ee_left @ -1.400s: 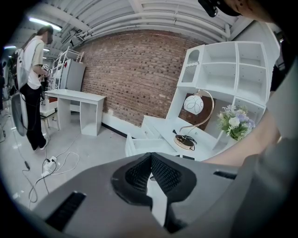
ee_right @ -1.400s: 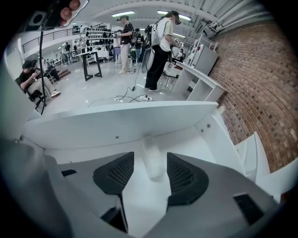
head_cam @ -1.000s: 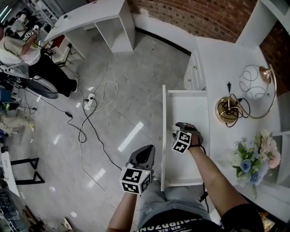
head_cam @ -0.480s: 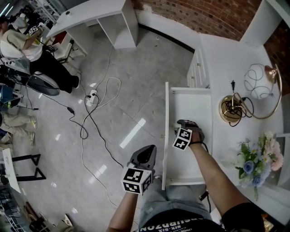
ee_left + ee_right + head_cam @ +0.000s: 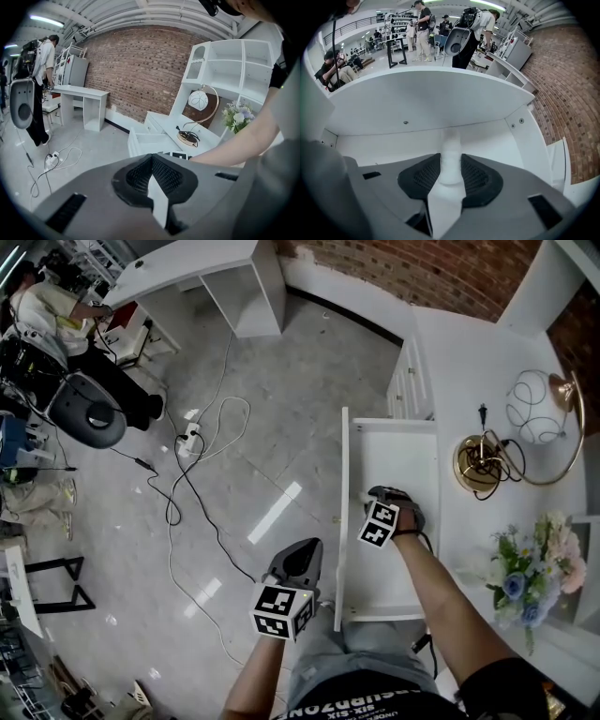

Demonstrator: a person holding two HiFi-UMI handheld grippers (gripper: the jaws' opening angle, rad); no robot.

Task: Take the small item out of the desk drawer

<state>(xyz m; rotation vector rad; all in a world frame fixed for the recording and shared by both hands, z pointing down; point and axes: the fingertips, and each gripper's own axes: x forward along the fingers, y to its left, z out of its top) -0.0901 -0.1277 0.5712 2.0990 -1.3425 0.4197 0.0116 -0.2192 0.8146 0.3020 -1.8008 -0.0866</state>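
Observation:
The white desk drawer (image 5: 342, 521) stands pulled out over the floor. My right gripper (image 5: 378, 496) reaches down into it, near its left wall. In the right gripper view a small white cylindrical item (image 5: 451, 154) stands between the jaws of that gripper (image 5: 451, 172). The jaws are closing and both dark pads touch the item's sides. The drawer's inner front wall (image 5: 417, 108) rises just beyond it. My left gripper (image 5: 302, 559) hangs outside the drawer, over the floor at its left, shut and empty (image 5: 151, 161).
On the desk top to the right stand a brass lamp (image 5: 530, 423) and a bunch of flowers (image 5: 534, 568). Cables and a power strip (image 5: 187, 442) lie on the floor to the left. Another white desk (image 5: 187, 277) and a person are at the far left.
My right gripper has stayed low in the drawer, shifting only slightly. The left gripper has held its place. The person at the far left has moved.

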